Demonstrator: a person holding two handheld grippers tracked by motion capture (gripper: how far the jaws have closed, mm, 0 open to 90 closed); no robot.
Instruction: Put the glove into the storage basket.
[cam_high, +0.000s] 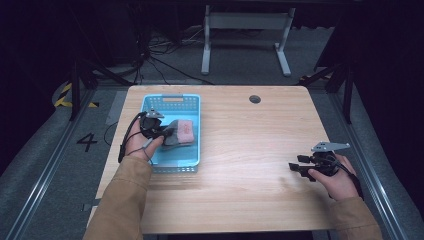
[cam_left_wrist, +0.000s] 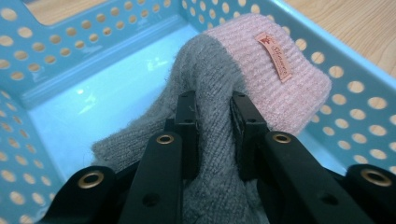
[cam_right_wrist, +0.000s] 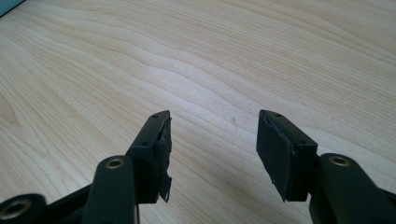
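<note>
so the left gripper is pinching a fold of the grey and pink sock inside the blue basket, jaws pressed on the grey part. The sock's long axis runs straight ahead of that claw, pink cuff at the far end, near the basket wall. The right gripper rests well off to the side on the bare wooden table, jaws spread, holding nothing. Dark room, cables on the floor beyond

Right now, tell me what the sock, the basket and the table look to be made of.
Sock: soft knit yarn, grey with a ribbed pink cuff, fuzzy.
Basket: light blue plastic, probably; smooth, glossy, moulded round holes.
Table: pale wood-grain top, matte; possibly laminate.
</note>
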